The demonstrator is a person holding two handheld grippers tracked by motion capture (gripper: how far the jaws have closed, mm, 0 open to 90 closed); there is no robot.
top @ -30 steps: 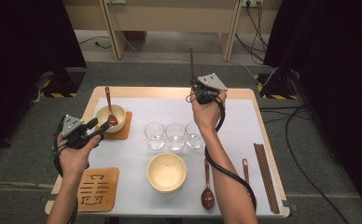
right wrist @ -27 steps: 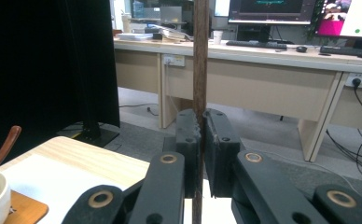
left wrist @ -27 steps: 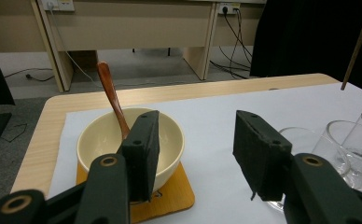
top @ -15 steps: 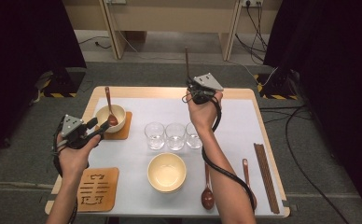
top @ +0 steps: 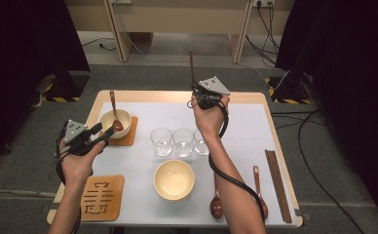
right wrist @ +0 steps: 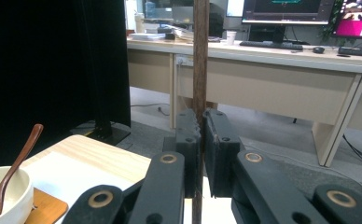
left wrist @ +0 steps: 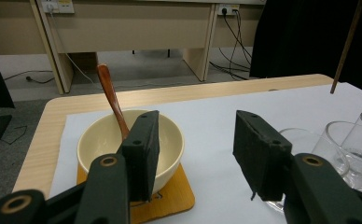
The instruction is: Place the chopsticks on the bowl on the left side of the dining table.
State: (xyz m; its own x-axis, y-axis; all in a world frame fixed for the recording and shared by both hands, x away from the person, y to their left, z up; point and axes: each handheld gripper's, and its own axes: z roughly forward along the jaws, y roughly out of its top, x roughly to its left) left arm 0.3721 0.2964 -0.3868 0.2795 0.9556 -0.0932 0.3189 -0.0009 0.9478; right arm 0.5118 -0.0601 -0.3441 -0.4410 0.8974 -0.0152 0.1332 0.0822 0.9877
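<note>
Right hand-held gripper (top: pixel 193 87), upper centre of the high view: jaws clamped on 1 dark chopstick (top: pixel 191 66), stick upright, sticking up past the far bench edge. Right gripper view has the stick (right wrist: pixel 200 56) vertical through the middle, pinched between both pads.

Left hand-held gripper (top: pixel 106 132), left of frame: jaws apart, nothing between them, tips just beside the bowl on the coaster. Left gripper view: one jaw overlaps the bowl rim in the picture; contact can't be told.

Counts on the bench (top: pixel 255 122), high view:
- 2 bowls: 1 with spoon (top: pixel 114 120) on a coaster, upper left; 1 empty (top: pixel 174 179), lower centre.
- 3 glasses (top: pixel 182 141) in a row, centre; the right one partly behind the right wrist.
- 3 wooden spoons: 1 in the upper-left bowl (top: pixel 114 111), 2 lying lower right (top: pixel 216 204).
- 2 wooden coasters: 1 under the bowl, 1 bare (top: pixel 102 197) lower left.
- Chopsticks (top: pixel 277 185) at the right edge, count unclear.

View differences: left gripper view gives the spoon handle leaning out of the bowl and the held chopstick's lower end at upper right. Right gripper view adds desks with monitors behind the bench.
</note>
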